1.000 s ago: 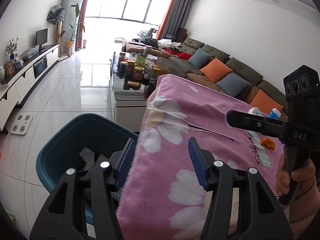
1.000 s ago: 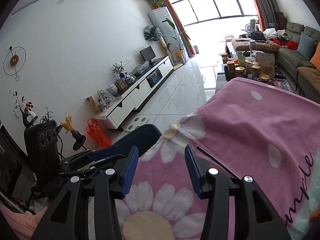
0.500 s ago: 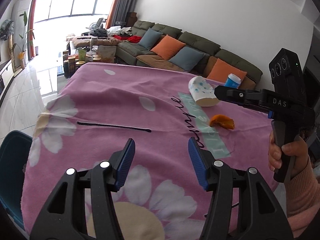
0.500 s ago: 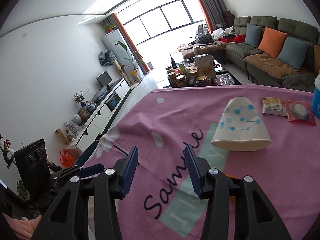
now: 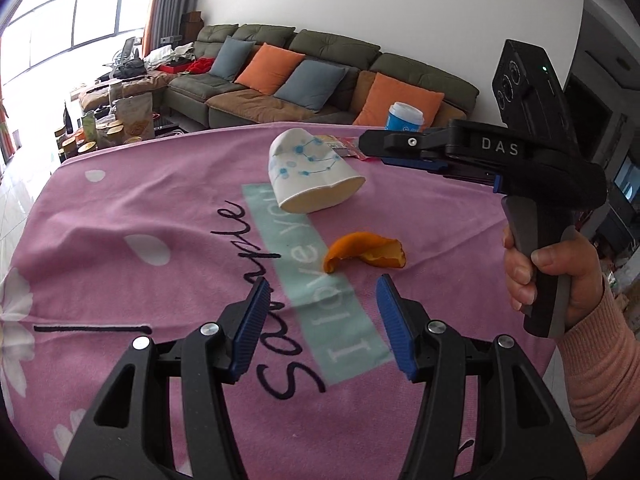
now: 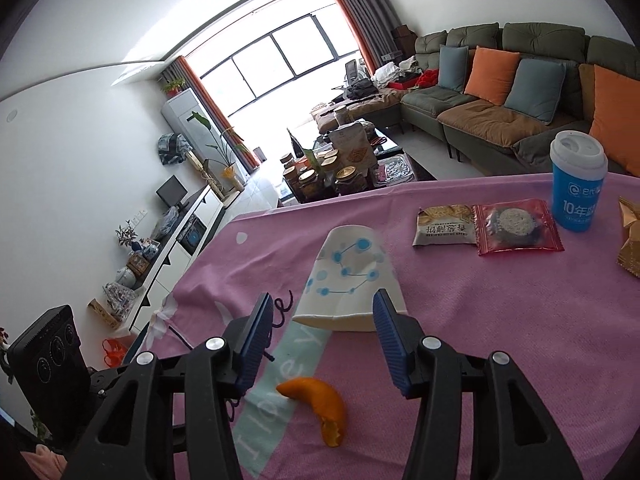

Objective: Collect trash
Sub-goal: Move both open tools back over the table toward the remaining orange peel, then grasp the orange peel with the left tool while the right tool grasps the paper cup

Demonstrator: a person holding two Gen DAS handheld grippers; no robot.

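A crushed white paper cup (image 5: 310, 176) with blue dots lies on its side on the pink blanket (image 5: 120, 216); it also shows in the right wrist view (image 6: 352, 280). An orange peel (image 5: 362, 254) lies nearer me, also in the right wrist view (image 6: 318, 404). My left gripper (image 5: 322, 320) is open and empty, just short of the peel. My right gripper (image 6: 320, 336) is open and empty, hovering above the peel and close to the cup's mouth. Seen from the left wrist view, the right gripper (image 5: 364, 146) reaches beside the cup.
Two snack packets (image 6: 486, 224), a blue lidded cup (image 6: 576, 184) and a gold wrapper (image 6: 630, 236) lie at the blanket's far right. A sofa with cushions (image 6: 500, 92) and a cluttered coffee table (image 6: 340, 164) stand beyond. The blanket's left edge drops to the floor.
Both grippers swung from the bin at the blanket's left edge across to the cup and peel. Both stayed open and empty.
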